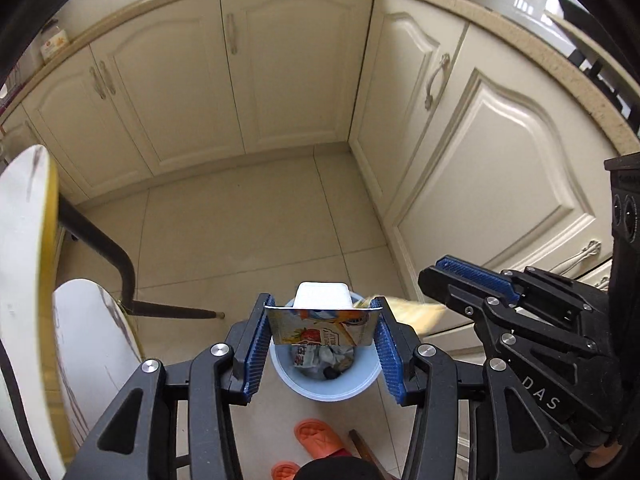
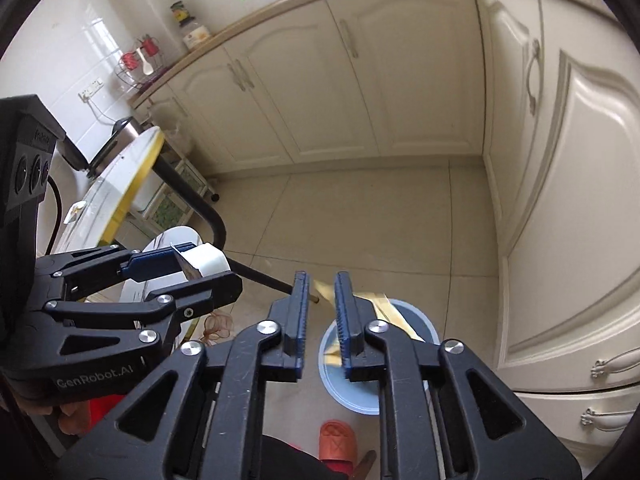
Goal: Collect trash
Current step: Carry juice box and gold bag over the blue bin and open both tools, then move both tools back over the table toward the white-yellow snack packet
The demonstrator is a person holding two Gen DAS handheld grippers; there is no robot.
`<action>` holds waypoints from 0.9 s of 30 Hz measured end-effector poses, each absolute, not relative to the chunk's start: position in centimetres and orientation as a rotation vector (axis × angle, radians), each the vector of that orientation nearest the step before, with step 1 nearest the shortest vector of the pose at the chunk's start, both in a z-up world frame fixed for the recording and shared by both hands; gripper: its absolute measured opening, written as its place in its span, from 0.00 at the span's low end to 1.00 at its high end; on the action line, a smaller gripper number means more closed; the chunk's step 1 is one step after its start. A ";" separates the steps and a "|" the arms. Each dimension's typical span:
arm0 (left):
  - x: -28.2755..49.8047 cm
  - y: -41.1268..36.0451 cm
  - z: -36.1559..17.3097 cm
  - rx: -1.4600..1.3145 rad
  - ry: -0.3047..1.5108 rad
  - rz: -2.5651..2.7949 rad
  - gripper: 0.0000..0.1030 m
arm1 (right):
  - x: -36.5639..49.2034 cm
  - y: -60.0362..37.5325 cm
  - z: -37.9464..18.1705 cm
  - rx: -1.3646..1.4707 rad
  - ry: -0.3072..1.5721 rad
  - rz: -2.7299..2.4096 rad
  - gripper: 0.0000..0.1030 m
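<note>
My left gripper (image 1: 322,312) is shut on a white jelly cup (image 1: 322,298) with a printed fruit lid, held right above a light blue trash bin (image 1: 340,390) on the floor. The bin holds crumpled wrappers (image 1: 320,358). In the right wrist view the left gripper (image 2: 192,266) and the cup (image 2: 206,262) show at the left. My right gripper (image 2: 322,280) has its jaws a narrow gap apart, above the bin (image 2: 352,392). A yellow wrapper (image 2: 384,312) lies blurred beyond its fingers, over the bin; whether it is gripped I cannot tell. The wrapper also shows in the left wrist view (image 1: 416,312).
Cream kitchen cabinets (image 1: 296,76) line the back and right. A round white table with a yellow rim (image 2: 132,176) and black legs (image 1: 104,248) stands at the left. Orange slippers (image 1: 316,434) lie on the tile floor by the bin.
</note>
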State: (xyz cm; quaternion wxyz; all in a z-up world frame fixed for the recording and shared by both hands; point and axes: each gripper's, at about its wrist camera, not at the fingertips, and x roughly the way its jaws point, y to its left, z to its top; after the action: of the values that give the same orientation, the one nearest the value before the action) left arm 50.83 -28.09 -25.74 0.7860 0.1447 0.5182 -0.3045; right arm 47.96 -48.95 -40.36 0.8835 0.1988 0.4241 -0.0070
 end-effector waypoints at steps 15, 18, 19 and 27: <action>53.1 -33.0 -31.3 0.384 1.175 -0.659 0.64 | 47.3 -51.4 -43.9 0.451 0.972 -0.155 0.32; 52.5 -33.0 -30.7 0.367 1.162 -0.672 0.68 | 46.7 -51.7 -43.9 0.458 0.962 -0.164 0.34; 52.4 -32.7 -30.3 0.366 1.153 -0.671 0.69 | 46.6 -51.7 -43.7 0.461 0.959 -0.164 0.34; 49.3 -27.9 -25.1 0.324 1.001 -0.671 0.74 | 44.8 -50.3 -40.5 0.429 0.894 -0.155 0.39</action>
State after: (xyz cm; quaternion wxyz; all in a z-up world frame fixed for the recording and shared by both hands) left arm 49.30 -27.89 -25.08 0.8116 0.1519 0.4686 -0.3141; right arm 44.80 -50.25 -40.46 0.8767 0.2054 0.4286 -0.0743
